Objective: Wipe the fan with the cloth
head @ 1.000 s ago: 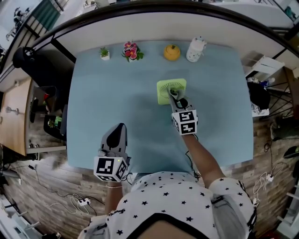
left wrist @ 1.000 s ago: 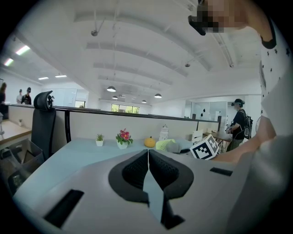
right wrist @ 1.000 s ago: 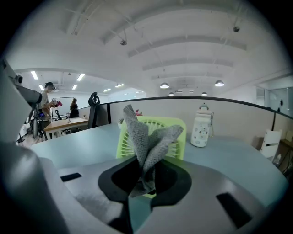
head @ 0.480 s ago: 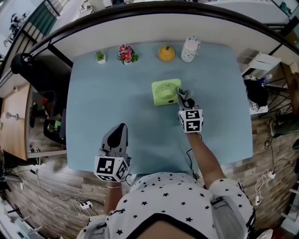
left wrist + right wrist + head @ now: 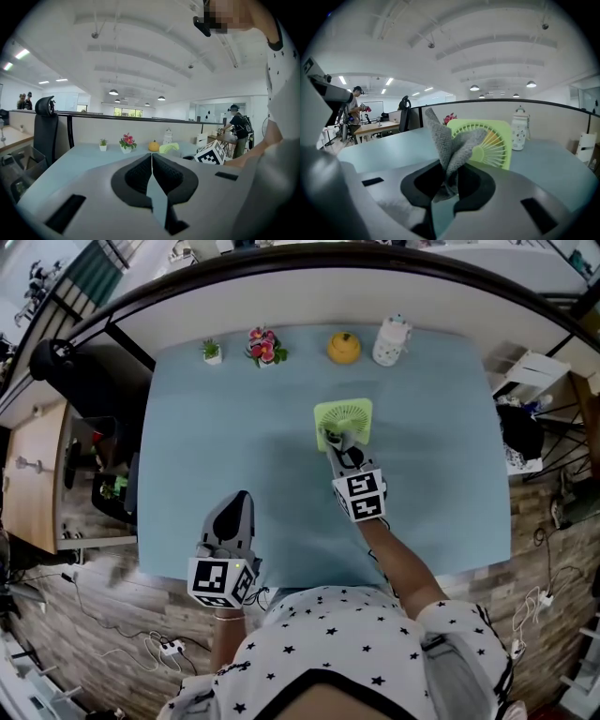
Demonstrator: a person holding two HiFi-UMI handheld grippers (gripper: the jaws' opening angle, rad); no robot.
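Note:
A small lime-green square fan (image 5: 344, 420) stands on the pale blue table (image 5: 206, 446); in the right gripper view the fan (image 5: 492, 143) faces me with its round grille. My right gripper (image 5: 336, 441) is shut on a grey knitted cloth (image 5: 449, 150), whose bunched end sticks up against the fan's left front. In the head view the gripper's tip meets the fan's near left corner. My left gripper (image 5: 233, 517) rests at the table's near edge, its jaws closed together with nothing between them (image 5: 152, 174).
Along the table's far edge stand a tiny potted plant (image 5: 212, 350), a pink flower pot (image 5: 264, 344), a yellow pumpkin figure (image 5: 344, 346) and a white bottle (image 5: 392, 340). A black office chair (image 5: 66, 367) is at the left. People stand far off in the office.
My right gripper with the cloth has swung left, from the fan's right side to its near left corner. The left gripper has stayed put.

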